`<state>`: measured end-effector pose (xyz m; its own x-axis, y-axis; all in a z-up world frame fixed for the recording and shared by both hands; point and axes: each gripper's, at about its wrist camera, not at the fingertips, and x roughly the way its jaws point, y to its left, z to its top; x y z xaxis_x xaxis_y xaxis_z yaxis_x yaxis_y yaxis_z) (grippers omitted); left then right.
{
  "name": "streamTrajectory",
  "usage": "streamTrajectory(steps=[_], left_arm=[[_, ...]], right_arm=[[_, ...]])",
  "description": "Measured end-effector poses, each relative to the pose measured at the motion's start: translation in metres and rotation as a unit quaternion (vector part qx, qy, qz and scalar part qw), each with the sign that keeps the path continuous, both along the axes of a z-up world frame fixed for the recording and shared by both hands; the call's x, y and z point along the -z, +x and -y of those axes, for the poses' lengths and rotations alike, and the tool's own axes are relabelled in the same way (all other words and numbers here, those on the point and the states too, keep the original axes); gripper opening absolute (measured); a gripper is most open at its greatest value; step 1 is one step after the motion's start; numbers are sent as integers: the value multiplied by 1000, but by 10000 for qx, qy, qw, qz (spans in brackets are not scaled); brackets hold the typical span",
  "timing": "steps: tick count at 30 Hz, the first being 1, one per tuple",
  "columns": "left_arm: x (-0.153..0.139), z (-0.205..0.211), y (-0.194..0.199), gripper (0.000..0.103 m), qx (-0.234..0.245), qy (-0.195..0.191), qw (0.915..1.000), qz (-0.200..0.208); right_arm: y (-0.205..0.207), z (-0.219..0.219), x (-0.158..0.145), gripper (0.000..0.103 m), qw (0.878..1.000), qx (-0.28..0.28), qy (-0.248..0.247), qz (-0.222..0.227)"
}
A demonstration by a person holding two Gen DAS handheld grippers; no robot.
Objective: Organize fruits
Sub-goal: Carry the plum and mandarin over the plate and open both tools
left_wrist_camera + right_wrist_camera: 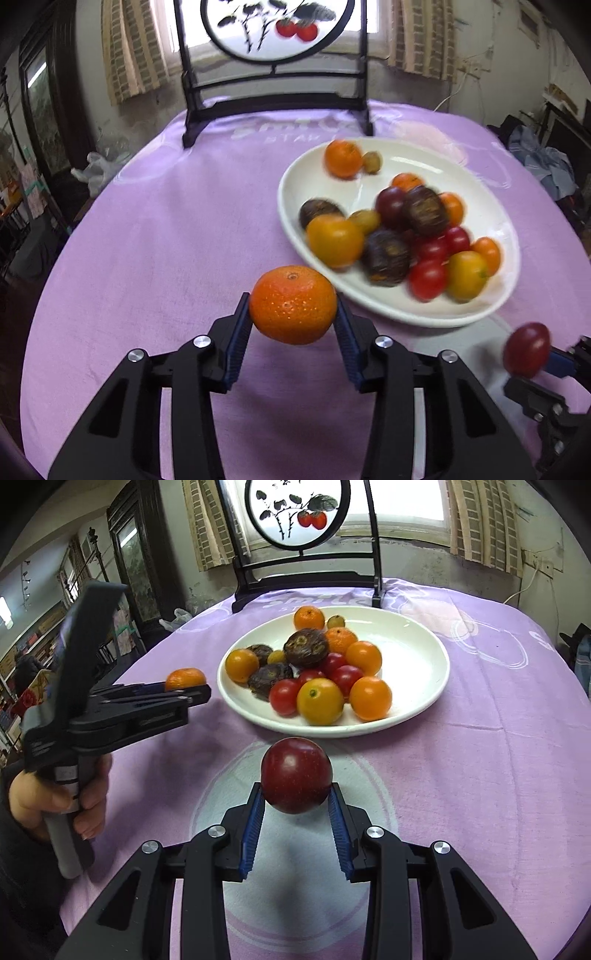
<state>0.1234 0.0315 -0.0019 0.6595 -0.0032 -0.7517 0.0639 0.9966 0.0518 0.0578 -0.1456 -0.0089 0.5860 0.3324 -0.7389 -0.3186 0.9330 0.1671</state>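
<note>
My left gripper (293, 314) is shut on an orange mandarin (293, 304) and holds it above the purple cloth, just left of the white plate (484, 218). It also shows in the right wrist view (186, 688) with the mandarin (184, 677). My right gripper (295, 794) is shut on a dark red plum (296, 775), held just in front of the plate (413, 653). The plum shows at the right edge of the left wrist view (526, 349). The plate holds several mandarins, red and yellow tomatoes and dark brown fruits.
A purple cloth (480, 757) covers the round table. A black-framed decorative screen (303, 535) stands at the table's far edge behind the plate. A hand (55, 801) holds the left gripper's handle. Room clutter surrounds the table.
</note>
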Motion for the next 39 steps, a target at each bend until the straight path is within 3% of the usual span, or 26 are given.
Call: streamTrajectory(steps=[6,12,17,26,39], left_arm=[[-38,32,-8,43,479,-82,9983,322],[-52,52,8,43,607,-159,9974,349],[-48,55,38,43,422,-199,9984,305],[-29,52,89,43,74,-354,9993,-47],[-24,75,117,43,77,-328,9993,-146]], right_arm=[[5,6,-17,36,9996,29,-113,252],[24,14,-38,36,9978,77,-329,565],[51,23,-47,36,9972,194,-286,656],[98,19,-27,36,9983,211,-432,327],[114,19,-17,36,9987,277,-309,296]])
